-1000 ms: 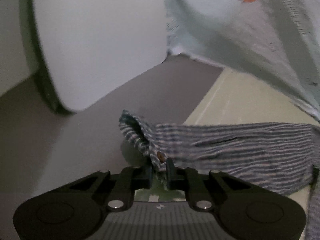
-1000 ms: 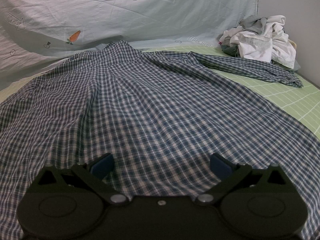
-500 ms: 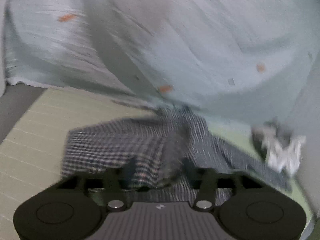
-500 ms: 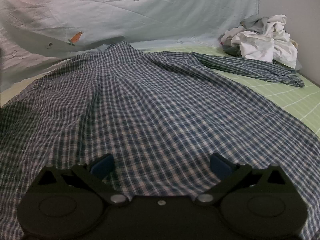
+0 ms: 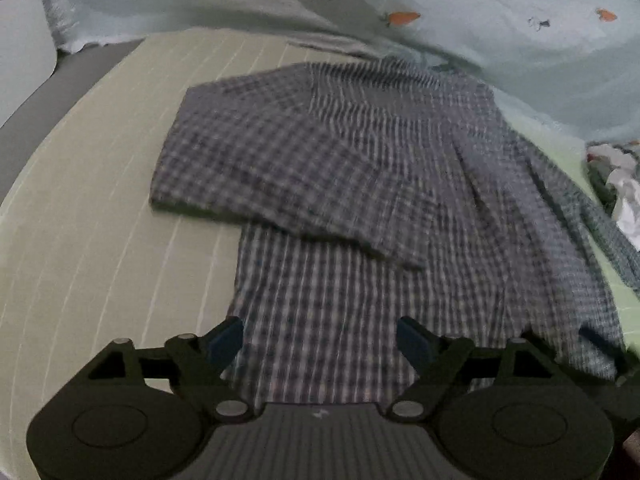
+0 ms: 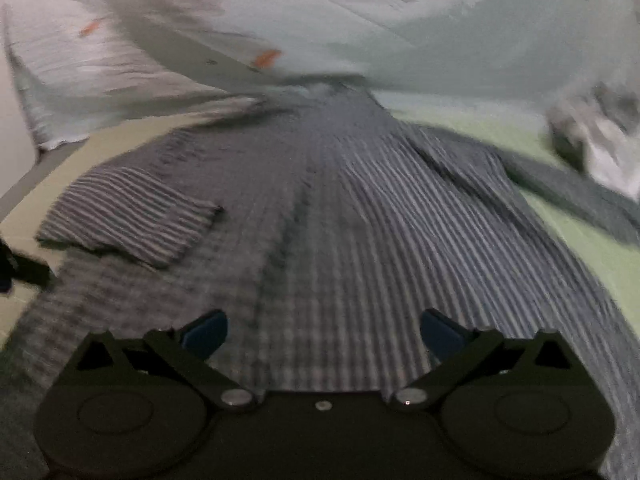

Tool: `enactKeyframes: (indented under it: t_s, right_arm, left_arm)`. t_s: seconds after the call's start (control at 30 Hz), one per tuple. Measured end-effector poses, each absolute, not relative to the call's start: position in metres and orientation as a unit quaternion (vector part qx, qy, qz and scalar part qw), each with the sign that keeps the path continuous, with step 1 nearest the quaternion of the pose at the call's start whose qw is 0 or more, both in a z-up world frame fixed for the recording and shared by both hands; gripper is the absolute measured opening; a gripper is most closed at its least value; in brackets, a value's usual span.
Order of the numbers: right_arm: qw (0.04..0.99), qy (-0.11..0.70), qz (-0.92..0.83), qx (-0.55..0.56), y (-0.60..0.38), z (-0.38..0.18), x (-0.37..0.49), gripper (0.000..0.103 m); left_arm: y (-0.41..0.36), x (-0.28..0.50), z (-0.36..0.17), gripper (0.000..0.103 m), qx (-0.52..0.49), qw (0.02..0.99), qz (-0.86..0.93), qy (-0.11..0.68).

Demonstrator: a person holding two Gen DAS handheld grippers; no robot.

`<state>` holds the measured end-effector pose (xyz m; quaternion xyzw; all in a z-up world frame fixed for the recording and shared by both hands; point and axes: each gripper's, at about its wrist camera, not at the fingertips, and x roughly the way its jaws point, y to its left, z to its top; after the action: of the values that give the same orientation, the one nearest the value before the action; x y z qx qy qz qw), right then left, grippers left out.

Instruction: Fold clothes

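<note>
Here the plaid shirt [image 5: 360, 184] lies flat on the green striped bedsheet [image 5: 100, 240], its long axis running from the hem near both grippers up to the collar by the pale blanket [image 5: 500, 20]. One sleeve [image 5: 288, 168] is folded across the shirt's body. The left gripper [image 5: 320, 340] and right gripper [image 6: 324, 330] both hover over the hem with jaws spread wide, holding nothing.

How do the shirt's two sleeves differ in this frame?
The left sleeve is folded across the shirt body, lying flat on it; the right sleeve is spread out over the green sheet. The left sleeve's cuff end rests on the shirt; the right sleeve's runs toward the clothes pile. Both share the same blue check.
</note>
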<state>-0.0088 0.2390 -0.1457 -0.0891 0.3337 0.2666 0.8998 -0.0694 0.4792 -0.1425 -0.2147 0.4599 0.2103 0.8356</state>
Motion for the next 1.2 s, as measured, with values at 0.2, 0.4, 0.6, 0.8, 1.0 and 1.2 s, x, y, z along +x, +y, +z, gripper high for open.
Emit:
enactKeyframes:
  t_s: [0.2, 0.4, 0.6, 0.8, 1.0, 1.2]
  right_arm:
    - [0.877, 0.358, 0.305, -0.099, 0.283, -0.143, 0.019, 0.103]
    - [0.850, 0.363, 0.364, -0.112, 0.322, -0.156, 0.028, 0.087]
    - [0.807, 0.391, 0.431, -0.099, 0.340, -0.166, 0.038, 0.045]
    - [0.798, 0.389, 0.448, -0.110, 0.350, -0.172, 0.044, 0.054]
    - [0.782, 0.383, 0.476, -0.124, 0.360, -0.173, 0.048, 0.046]
    - [0.784, 0.377, 0.478, -0.118, 0.350, -0.162, 0.057, 0.005]
  left_arm:
    - [0.472, -0.084, -0.165, 0.086, -0.237, 0.791, 0.251, 0.505]
    - [0.467, -0.090, -0.177, 0.088, -0.218, 0.774, 0.294, 0.517]
    - [0.462, -0.083, -0.181, 0.097, -0.222, 0.756, 0.339, 0.514]
    - [0.466, -0.081, -0.183, 0.103, -0.249, 0.736, 0.371, 0.508]
    - [0.468, -0.078, -0.184, 0.103, -0.259, 0.729, 0.385, 0.504]
    - [0.469, -0.075, -0.184, 0.103, -0.269, 0.720, 0.399, 0.500]
